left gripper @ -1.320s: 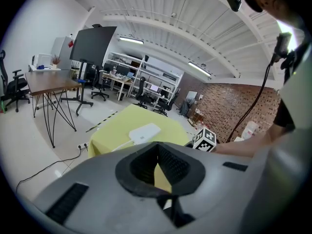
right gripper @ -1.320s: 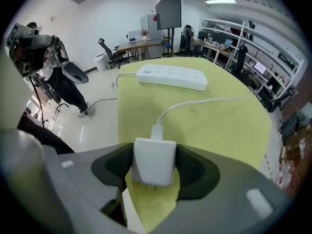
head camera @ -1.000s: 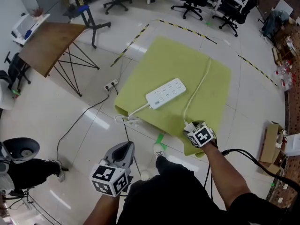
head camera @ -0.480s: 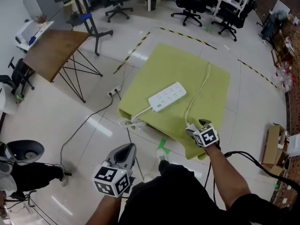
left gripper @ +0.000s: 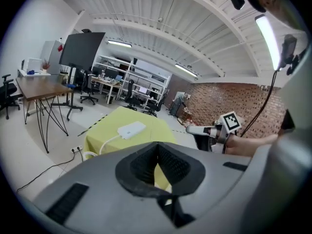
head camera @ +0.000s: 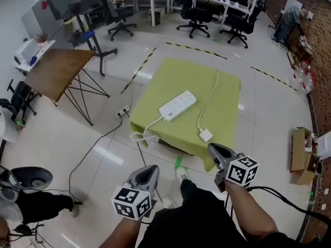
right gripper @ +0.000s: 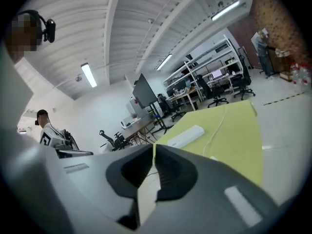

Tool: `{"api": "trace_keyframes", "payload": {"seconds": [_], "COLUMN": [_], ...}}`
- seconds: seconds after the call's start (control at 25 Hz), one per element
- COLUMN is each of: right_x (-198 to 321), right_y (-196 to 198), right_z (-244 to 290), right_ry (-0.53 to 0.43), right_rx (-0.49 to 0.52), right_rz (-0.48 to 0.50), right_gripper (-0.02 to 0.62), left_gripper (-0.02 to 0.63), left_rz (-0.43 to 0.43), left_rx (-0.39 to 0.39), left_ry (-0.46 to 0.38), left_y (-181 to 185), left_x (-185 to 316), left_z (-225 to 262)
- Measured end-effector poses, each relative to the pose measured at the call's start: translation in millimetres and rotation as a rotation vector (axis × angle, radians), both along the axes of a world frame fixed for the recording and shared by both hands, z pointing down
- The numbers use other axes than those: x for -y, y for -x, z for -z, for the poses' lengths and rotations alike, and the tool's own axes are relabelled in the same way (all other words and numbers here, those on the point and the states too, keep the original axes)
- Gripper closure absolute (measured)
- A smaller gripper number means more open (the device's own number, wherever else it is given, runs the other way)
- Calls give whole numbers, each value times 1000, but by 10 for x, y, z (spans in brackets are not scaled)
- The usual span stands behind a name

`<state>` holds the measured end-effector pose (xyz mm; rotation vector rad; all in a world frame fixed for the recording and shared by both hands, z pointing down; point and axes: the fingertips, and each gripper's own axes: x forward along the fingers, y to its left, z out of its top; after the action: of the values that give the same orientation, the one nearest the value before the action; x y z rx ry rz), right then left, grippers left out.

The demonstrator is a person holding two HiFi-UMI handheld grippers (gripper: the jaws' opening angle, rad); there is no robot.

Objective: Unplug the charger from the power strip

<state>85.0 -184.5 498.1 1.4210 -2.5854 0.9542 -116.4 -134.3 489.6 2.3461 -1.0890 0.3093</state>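
A white power strip [head camera: 177, 105] lies in the middle of the yellow-green table [head camera: 227, 94]; it also shows in the left gripper view [left gripper: 130, 129] and the right gripper view [right gripper: 186, 136]. The white charger [head camera: 206, 135] lies loose on the cloth near the front edge, apart from the strip, its cable [head camera: 212, 89] trailing toward the far side. My right gripper [head camera: 212, 149] hangs in front of the table, off the charger, its jaws closing with nothing between them [right gripper: 154, 147]. My left gripper [head camera: 152, 169] stays lower left, shut and empty [left gripper: 157, 147].
The strip's own cord drops off the table's left front corner in a coil [head camera: 140, 136] toward a floor socket [head camera: 123, 110]. A wooden trestle table [head camera: 54, 68] stands left, office chairs [head camera: 194, 14] at the back, a cardboard box [head camera: 300, 156] at the right.
My right gripper was at the charger on the table's front edge; it has let go, risen and drawn back toward me. The charger now lies alone on the cloth. The left gripper shifted slightly.
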Motion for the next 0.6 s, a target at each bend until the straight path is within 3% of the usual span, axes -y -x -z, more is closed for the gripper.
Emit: {"api": "trace_keyframes", "payload": {"seconds": [0.04, 0.4, 0.48, 0.6], "right_x": [-166, -1193, -1358, -1652], "right_y": [-7, -271, -329, -436], "right_z": [62, 586, 690, 745], "right_ry": [-7, -71, -90, -120], "right_rx": [9, 181, 144, -34], "right_rz": [-6, 11, 21, 69], "right_gripper": [593, 594, 594, 594], "left_gripper": [600, 600, 600, 600], "left_rz": [-16, -127, -125, -108], "left_rx": [-5, -44, -47, -48], "left_ry": [4, -85, -89, -100], "left_y": [-57, -685, -793, -1002], "left_x": [-29, -360, -484, -704], "left_z": [-17, 328, 363, 395]}}
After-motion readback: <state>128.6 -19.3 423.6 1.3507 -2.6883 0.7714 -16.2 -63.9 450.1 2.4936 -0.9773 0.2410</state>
